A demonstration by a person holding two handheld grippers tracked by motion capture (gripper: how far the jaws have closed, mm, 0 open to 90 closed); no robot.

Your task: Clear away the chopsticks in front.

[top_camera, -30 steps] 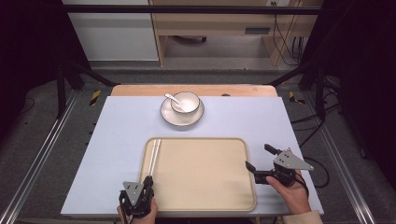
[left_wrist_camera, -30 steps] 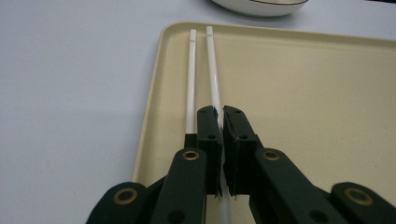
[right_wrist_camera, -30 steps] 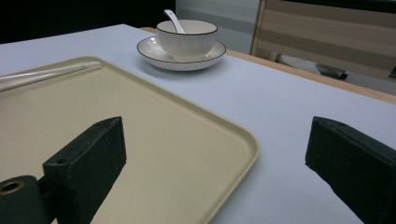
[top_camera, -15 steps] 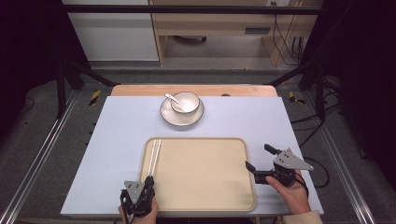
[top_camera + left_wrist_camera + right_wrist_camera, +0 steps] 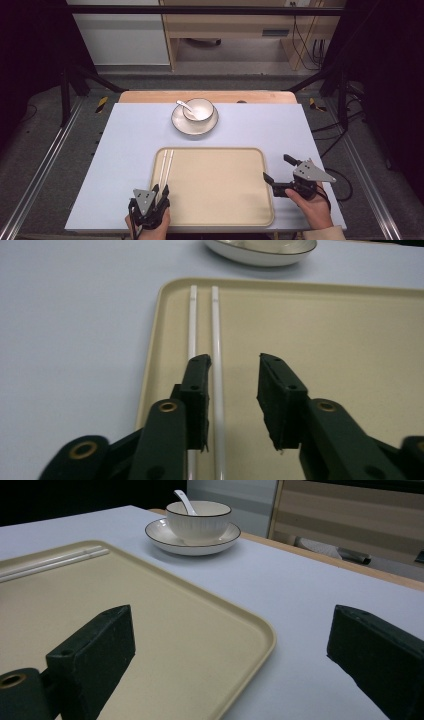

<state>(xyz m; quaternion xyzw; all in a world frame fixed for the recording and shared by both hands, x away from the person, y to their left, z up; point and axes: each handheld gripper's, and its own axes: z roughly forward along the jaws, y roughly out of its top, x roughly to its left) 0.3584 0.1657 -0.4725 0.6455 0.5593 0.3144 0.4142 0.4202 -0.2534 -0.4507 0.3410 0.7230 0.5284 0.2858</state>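
The tray (image 5: 225,190) looks like smooth, matt beige plastic. The chopsticks (image 5: 215,340) are glossy white, the bowl (image 5: 198,520) and saucer (image 5: 165,537) glazed ceramic. The worktop (image 5: 130,145) has a matt pale covering.

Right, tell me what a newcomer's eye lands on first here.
The beige tray at the table's near middle stands out, with two white chopsticks lying side by side along its left edge. Beyond it sits a white bowl with a spoon, on a plate.
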